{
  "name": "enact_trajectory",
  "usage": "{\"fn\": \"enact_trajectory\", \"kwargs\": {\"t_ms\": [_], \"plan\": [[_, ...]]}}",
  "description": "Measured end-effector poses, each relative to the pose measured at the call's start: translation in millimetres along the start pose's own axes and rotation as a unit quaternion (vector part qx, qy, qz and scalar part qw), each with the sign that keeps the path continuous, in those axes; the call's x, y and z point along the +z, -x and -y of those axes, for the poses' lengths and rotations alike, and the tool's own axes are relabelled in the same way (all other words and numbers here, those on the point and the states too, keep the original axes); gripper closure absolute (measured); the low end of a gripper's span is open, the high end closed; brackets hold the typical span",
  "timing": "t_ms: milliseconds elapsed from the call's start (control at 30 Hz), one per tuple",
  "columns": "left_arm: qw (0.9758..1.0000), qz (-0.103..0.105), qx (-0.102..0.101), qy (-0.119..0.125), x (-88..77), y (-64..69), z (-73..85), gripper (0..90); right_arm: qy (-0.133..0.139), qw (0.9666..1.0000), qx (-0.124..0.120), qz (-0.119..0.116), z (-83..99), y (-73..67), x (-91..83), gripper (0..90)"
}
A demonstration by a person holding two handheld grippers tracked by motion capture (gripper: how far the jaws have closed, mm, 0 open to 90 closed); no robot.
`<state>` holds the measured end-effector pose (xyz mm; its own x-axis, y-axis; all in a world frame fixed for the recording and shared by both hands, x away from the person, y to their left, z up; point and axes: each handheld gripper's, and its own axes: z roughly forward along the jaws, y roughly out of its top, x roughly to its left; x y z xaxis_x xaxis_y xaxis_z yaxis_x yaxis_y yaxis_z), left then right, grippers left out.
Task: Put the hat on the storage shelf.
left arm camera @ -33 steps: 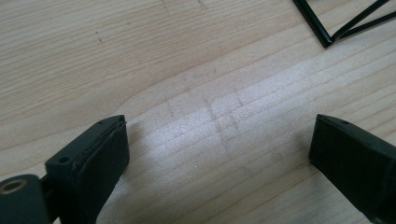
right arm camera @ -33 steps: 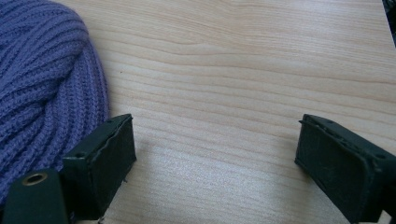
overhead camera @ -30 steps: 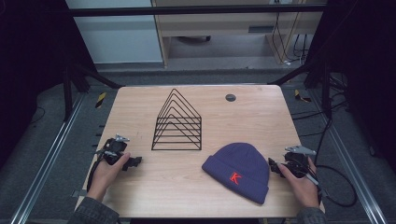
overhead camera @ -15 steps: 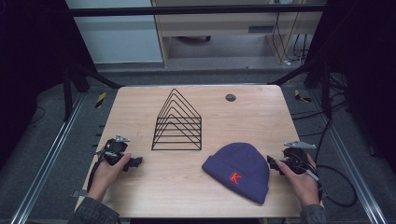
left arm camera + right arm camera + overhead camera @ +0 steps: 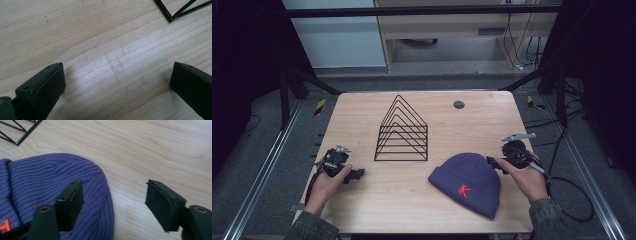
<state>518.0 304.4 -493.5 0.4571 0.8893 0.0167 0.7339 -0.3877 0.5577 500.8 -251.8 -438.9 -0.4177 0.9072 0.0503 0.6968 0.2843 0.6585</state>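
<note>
Right claw [image 5: 493, 162] hovers released at the crown edge of the purple beanie [image 5: 469, 181], its jaws just narrowing with one above the knit and one over bare desk [image 5: 442, 120]; left claw [image 5: 357, 173] released, well apart from the beanie.
</note>
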Motion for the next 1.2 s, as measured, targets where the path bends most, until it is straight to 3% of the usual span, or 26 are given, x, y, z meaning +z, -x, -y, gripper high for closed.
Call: {"fn": "enact_trajectory", "kwargs": {"t_ms": [100,233,700,867,1033,1200], "plan": [[1.0000,0.000,0.001,0.000,0.0,-0.1,-0.1,0.0,-0.008,0.9998,-0.001,-0.019,-3.2,-5.2,10.9,36.3],[1.0000,0.000,0.001,0.001,0.0,-0.1,0.1,0.0,-0.009,0.9997,-0.003,-0.022,-4.4,-8.8,22.9,41.1],[1.0000,0.001,0.002,0.003,0.5,0.7,-0.4,0.0,-0.029,0.9989,0.017,-0.034,2.0,-16.9,53.0,42.9],[1.0000,0.003,0.001,0.002,0.5,1.3,-0.4,0.0,-0.031,0.9986,0.021,-0.039,2.0,-18.3,54.4,51.4],[1.0000,0.002,0.002,0.003,0.5,1.1,-0.3,0.0,-0.028,0.9981,0.016,-0.053,2.2,-19.6,52.3,72.8],[1.0000,0.002,0.000,0.002,0.7,1.5,-0.6,0.0,-0.023,0.9979,0.003,-0.060,2.5,-19.1,48.1,78.5]]}}
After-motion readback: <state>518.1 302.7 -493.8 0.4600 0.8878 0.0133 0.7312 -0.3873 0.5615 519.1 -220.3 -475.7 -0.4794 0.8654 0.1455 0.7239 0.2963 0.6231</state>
